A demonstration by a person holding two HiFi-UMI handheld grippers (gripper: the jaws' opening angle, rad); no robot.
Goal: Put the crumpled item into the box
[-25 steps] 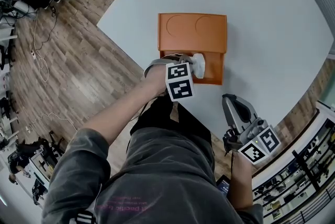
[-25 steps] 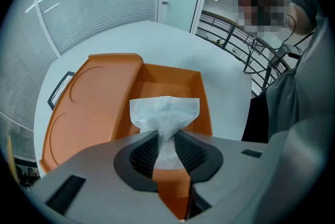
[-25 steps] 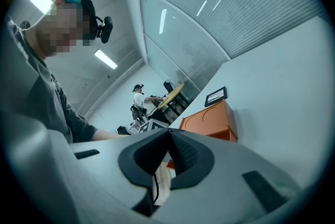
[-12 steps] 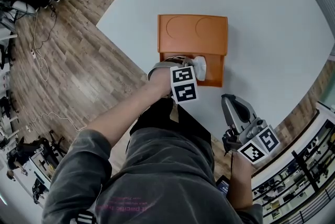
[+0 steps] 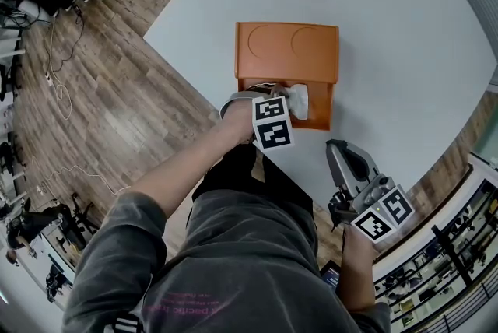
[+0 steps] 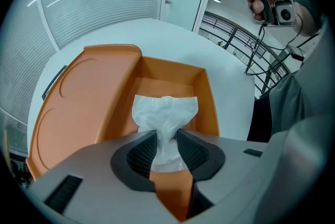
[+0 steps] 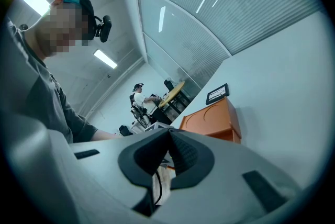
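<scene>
**A:** White tissue [image 6: 165, 113]: where does it lie?

**B:** In the open tray of the orange box [image 6: 210, 100]. Its wide part rests on the tray floor, and its narrow tail runs straight back between the fingers of the left gripper [image 6: 167, 137].

**A:** Clamped?

**B:** The jaws have just been opening. The tail sits between them, loose as far as I can judge.

**A:** So the way out?

**B:** Back along the tissue's length, up and away, I'd say. The right gripper [image 7: 168, 134], jaws together and empty, is well apart by the near edge of the table [image 5: 412, 59].
</scene>
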